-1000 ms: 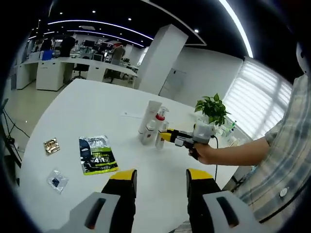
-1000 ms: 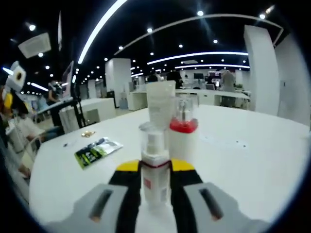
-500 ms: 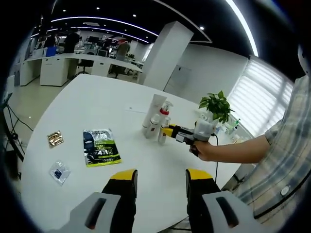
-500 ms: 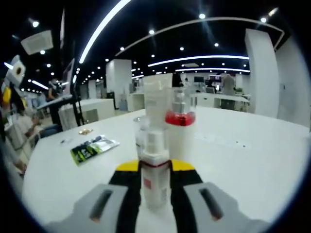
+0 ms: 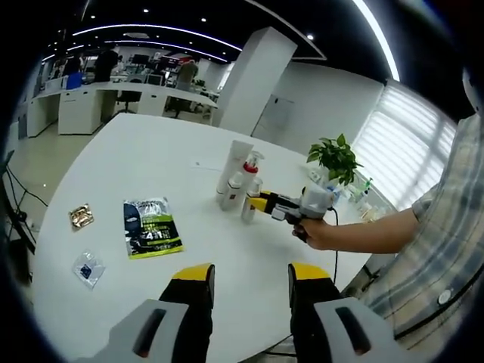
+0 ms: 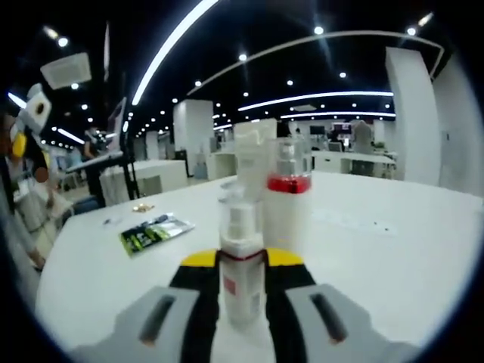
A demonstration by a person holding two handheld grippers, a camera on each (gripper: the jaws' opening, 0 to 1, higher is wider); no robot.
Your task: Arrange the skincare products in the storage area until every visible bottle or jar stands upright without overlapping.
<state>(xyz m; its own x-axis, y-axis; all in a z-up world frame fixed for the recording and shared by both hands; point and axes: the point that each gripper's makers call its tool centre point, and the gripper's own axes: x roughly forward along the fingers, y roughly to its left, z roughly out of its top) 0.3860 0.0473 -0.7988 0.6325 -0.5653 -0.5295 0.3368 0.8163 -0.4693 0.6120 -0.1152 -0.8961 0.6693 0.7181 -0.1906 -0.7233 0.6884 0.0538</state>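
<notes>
The surface (image 5: 128, 162) is plain white. On it, the tall tube (image 5: 235, 164) is white; the spray bottle (image 6: 288, 198) is white with a red collar under a clear cap; the small pump bottle (image 6: 241, 263) is clear-capped with a red band. The sachet (image 5: 151, 228) is black and green with white print. Both grippers' jaws are yellow-tipped over grey. The person's sleeve (image 5: 452, 227) is grey plaid.

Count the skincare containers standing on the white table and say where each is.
4, clustered mid-table: a tall white tube at the back, a red-collared pump bottle beside it, a small bottle in front, and a bottle between the right gripper's jaws. Others may be hidden behind.
</notes>
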